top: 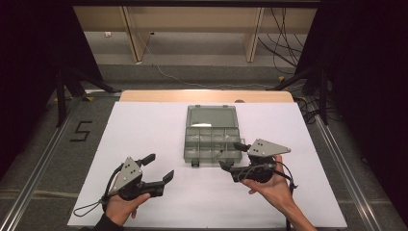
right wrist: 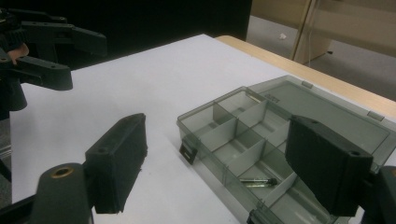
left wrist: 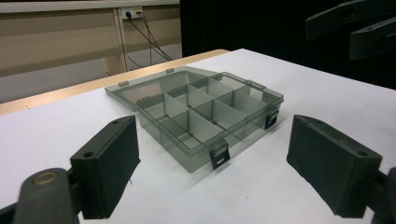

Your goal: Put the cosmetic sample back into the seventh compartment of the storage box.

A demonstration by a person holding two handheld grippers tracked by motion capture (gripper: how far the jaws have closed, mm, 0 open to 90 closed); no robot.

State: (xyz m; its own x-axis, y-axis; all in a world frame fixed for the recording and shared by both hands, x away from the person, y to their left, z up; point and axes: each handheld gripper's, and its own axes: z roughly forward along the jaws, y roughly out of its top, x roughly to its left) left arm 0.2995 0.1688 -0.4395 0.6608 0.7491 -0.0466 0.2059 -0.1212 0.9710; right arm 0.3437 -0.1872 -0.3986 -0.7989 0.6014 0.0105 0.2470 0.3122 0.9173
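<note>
White table point(top: 144, 134); organizer box point(right wrist: 261, 135) holds 1 screw point(right wrist: 258, 182), perhaps.

White table cover point(top: 144, 130) fills the lower centre; a black "5" point(top: 81, 131) marks the grey floor at left; cables point(top: 284, 33) trail upper right.

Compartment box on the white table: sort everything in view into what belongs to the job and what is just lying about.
Part of the job:
- compartment box, lid open flat
- small dark pin in one compartment
- left tongs, open
- right tongs, open beside the box

Lying about:
- cables on the floor
- tape mark on the floor
- wooden legs behind the table
</note>
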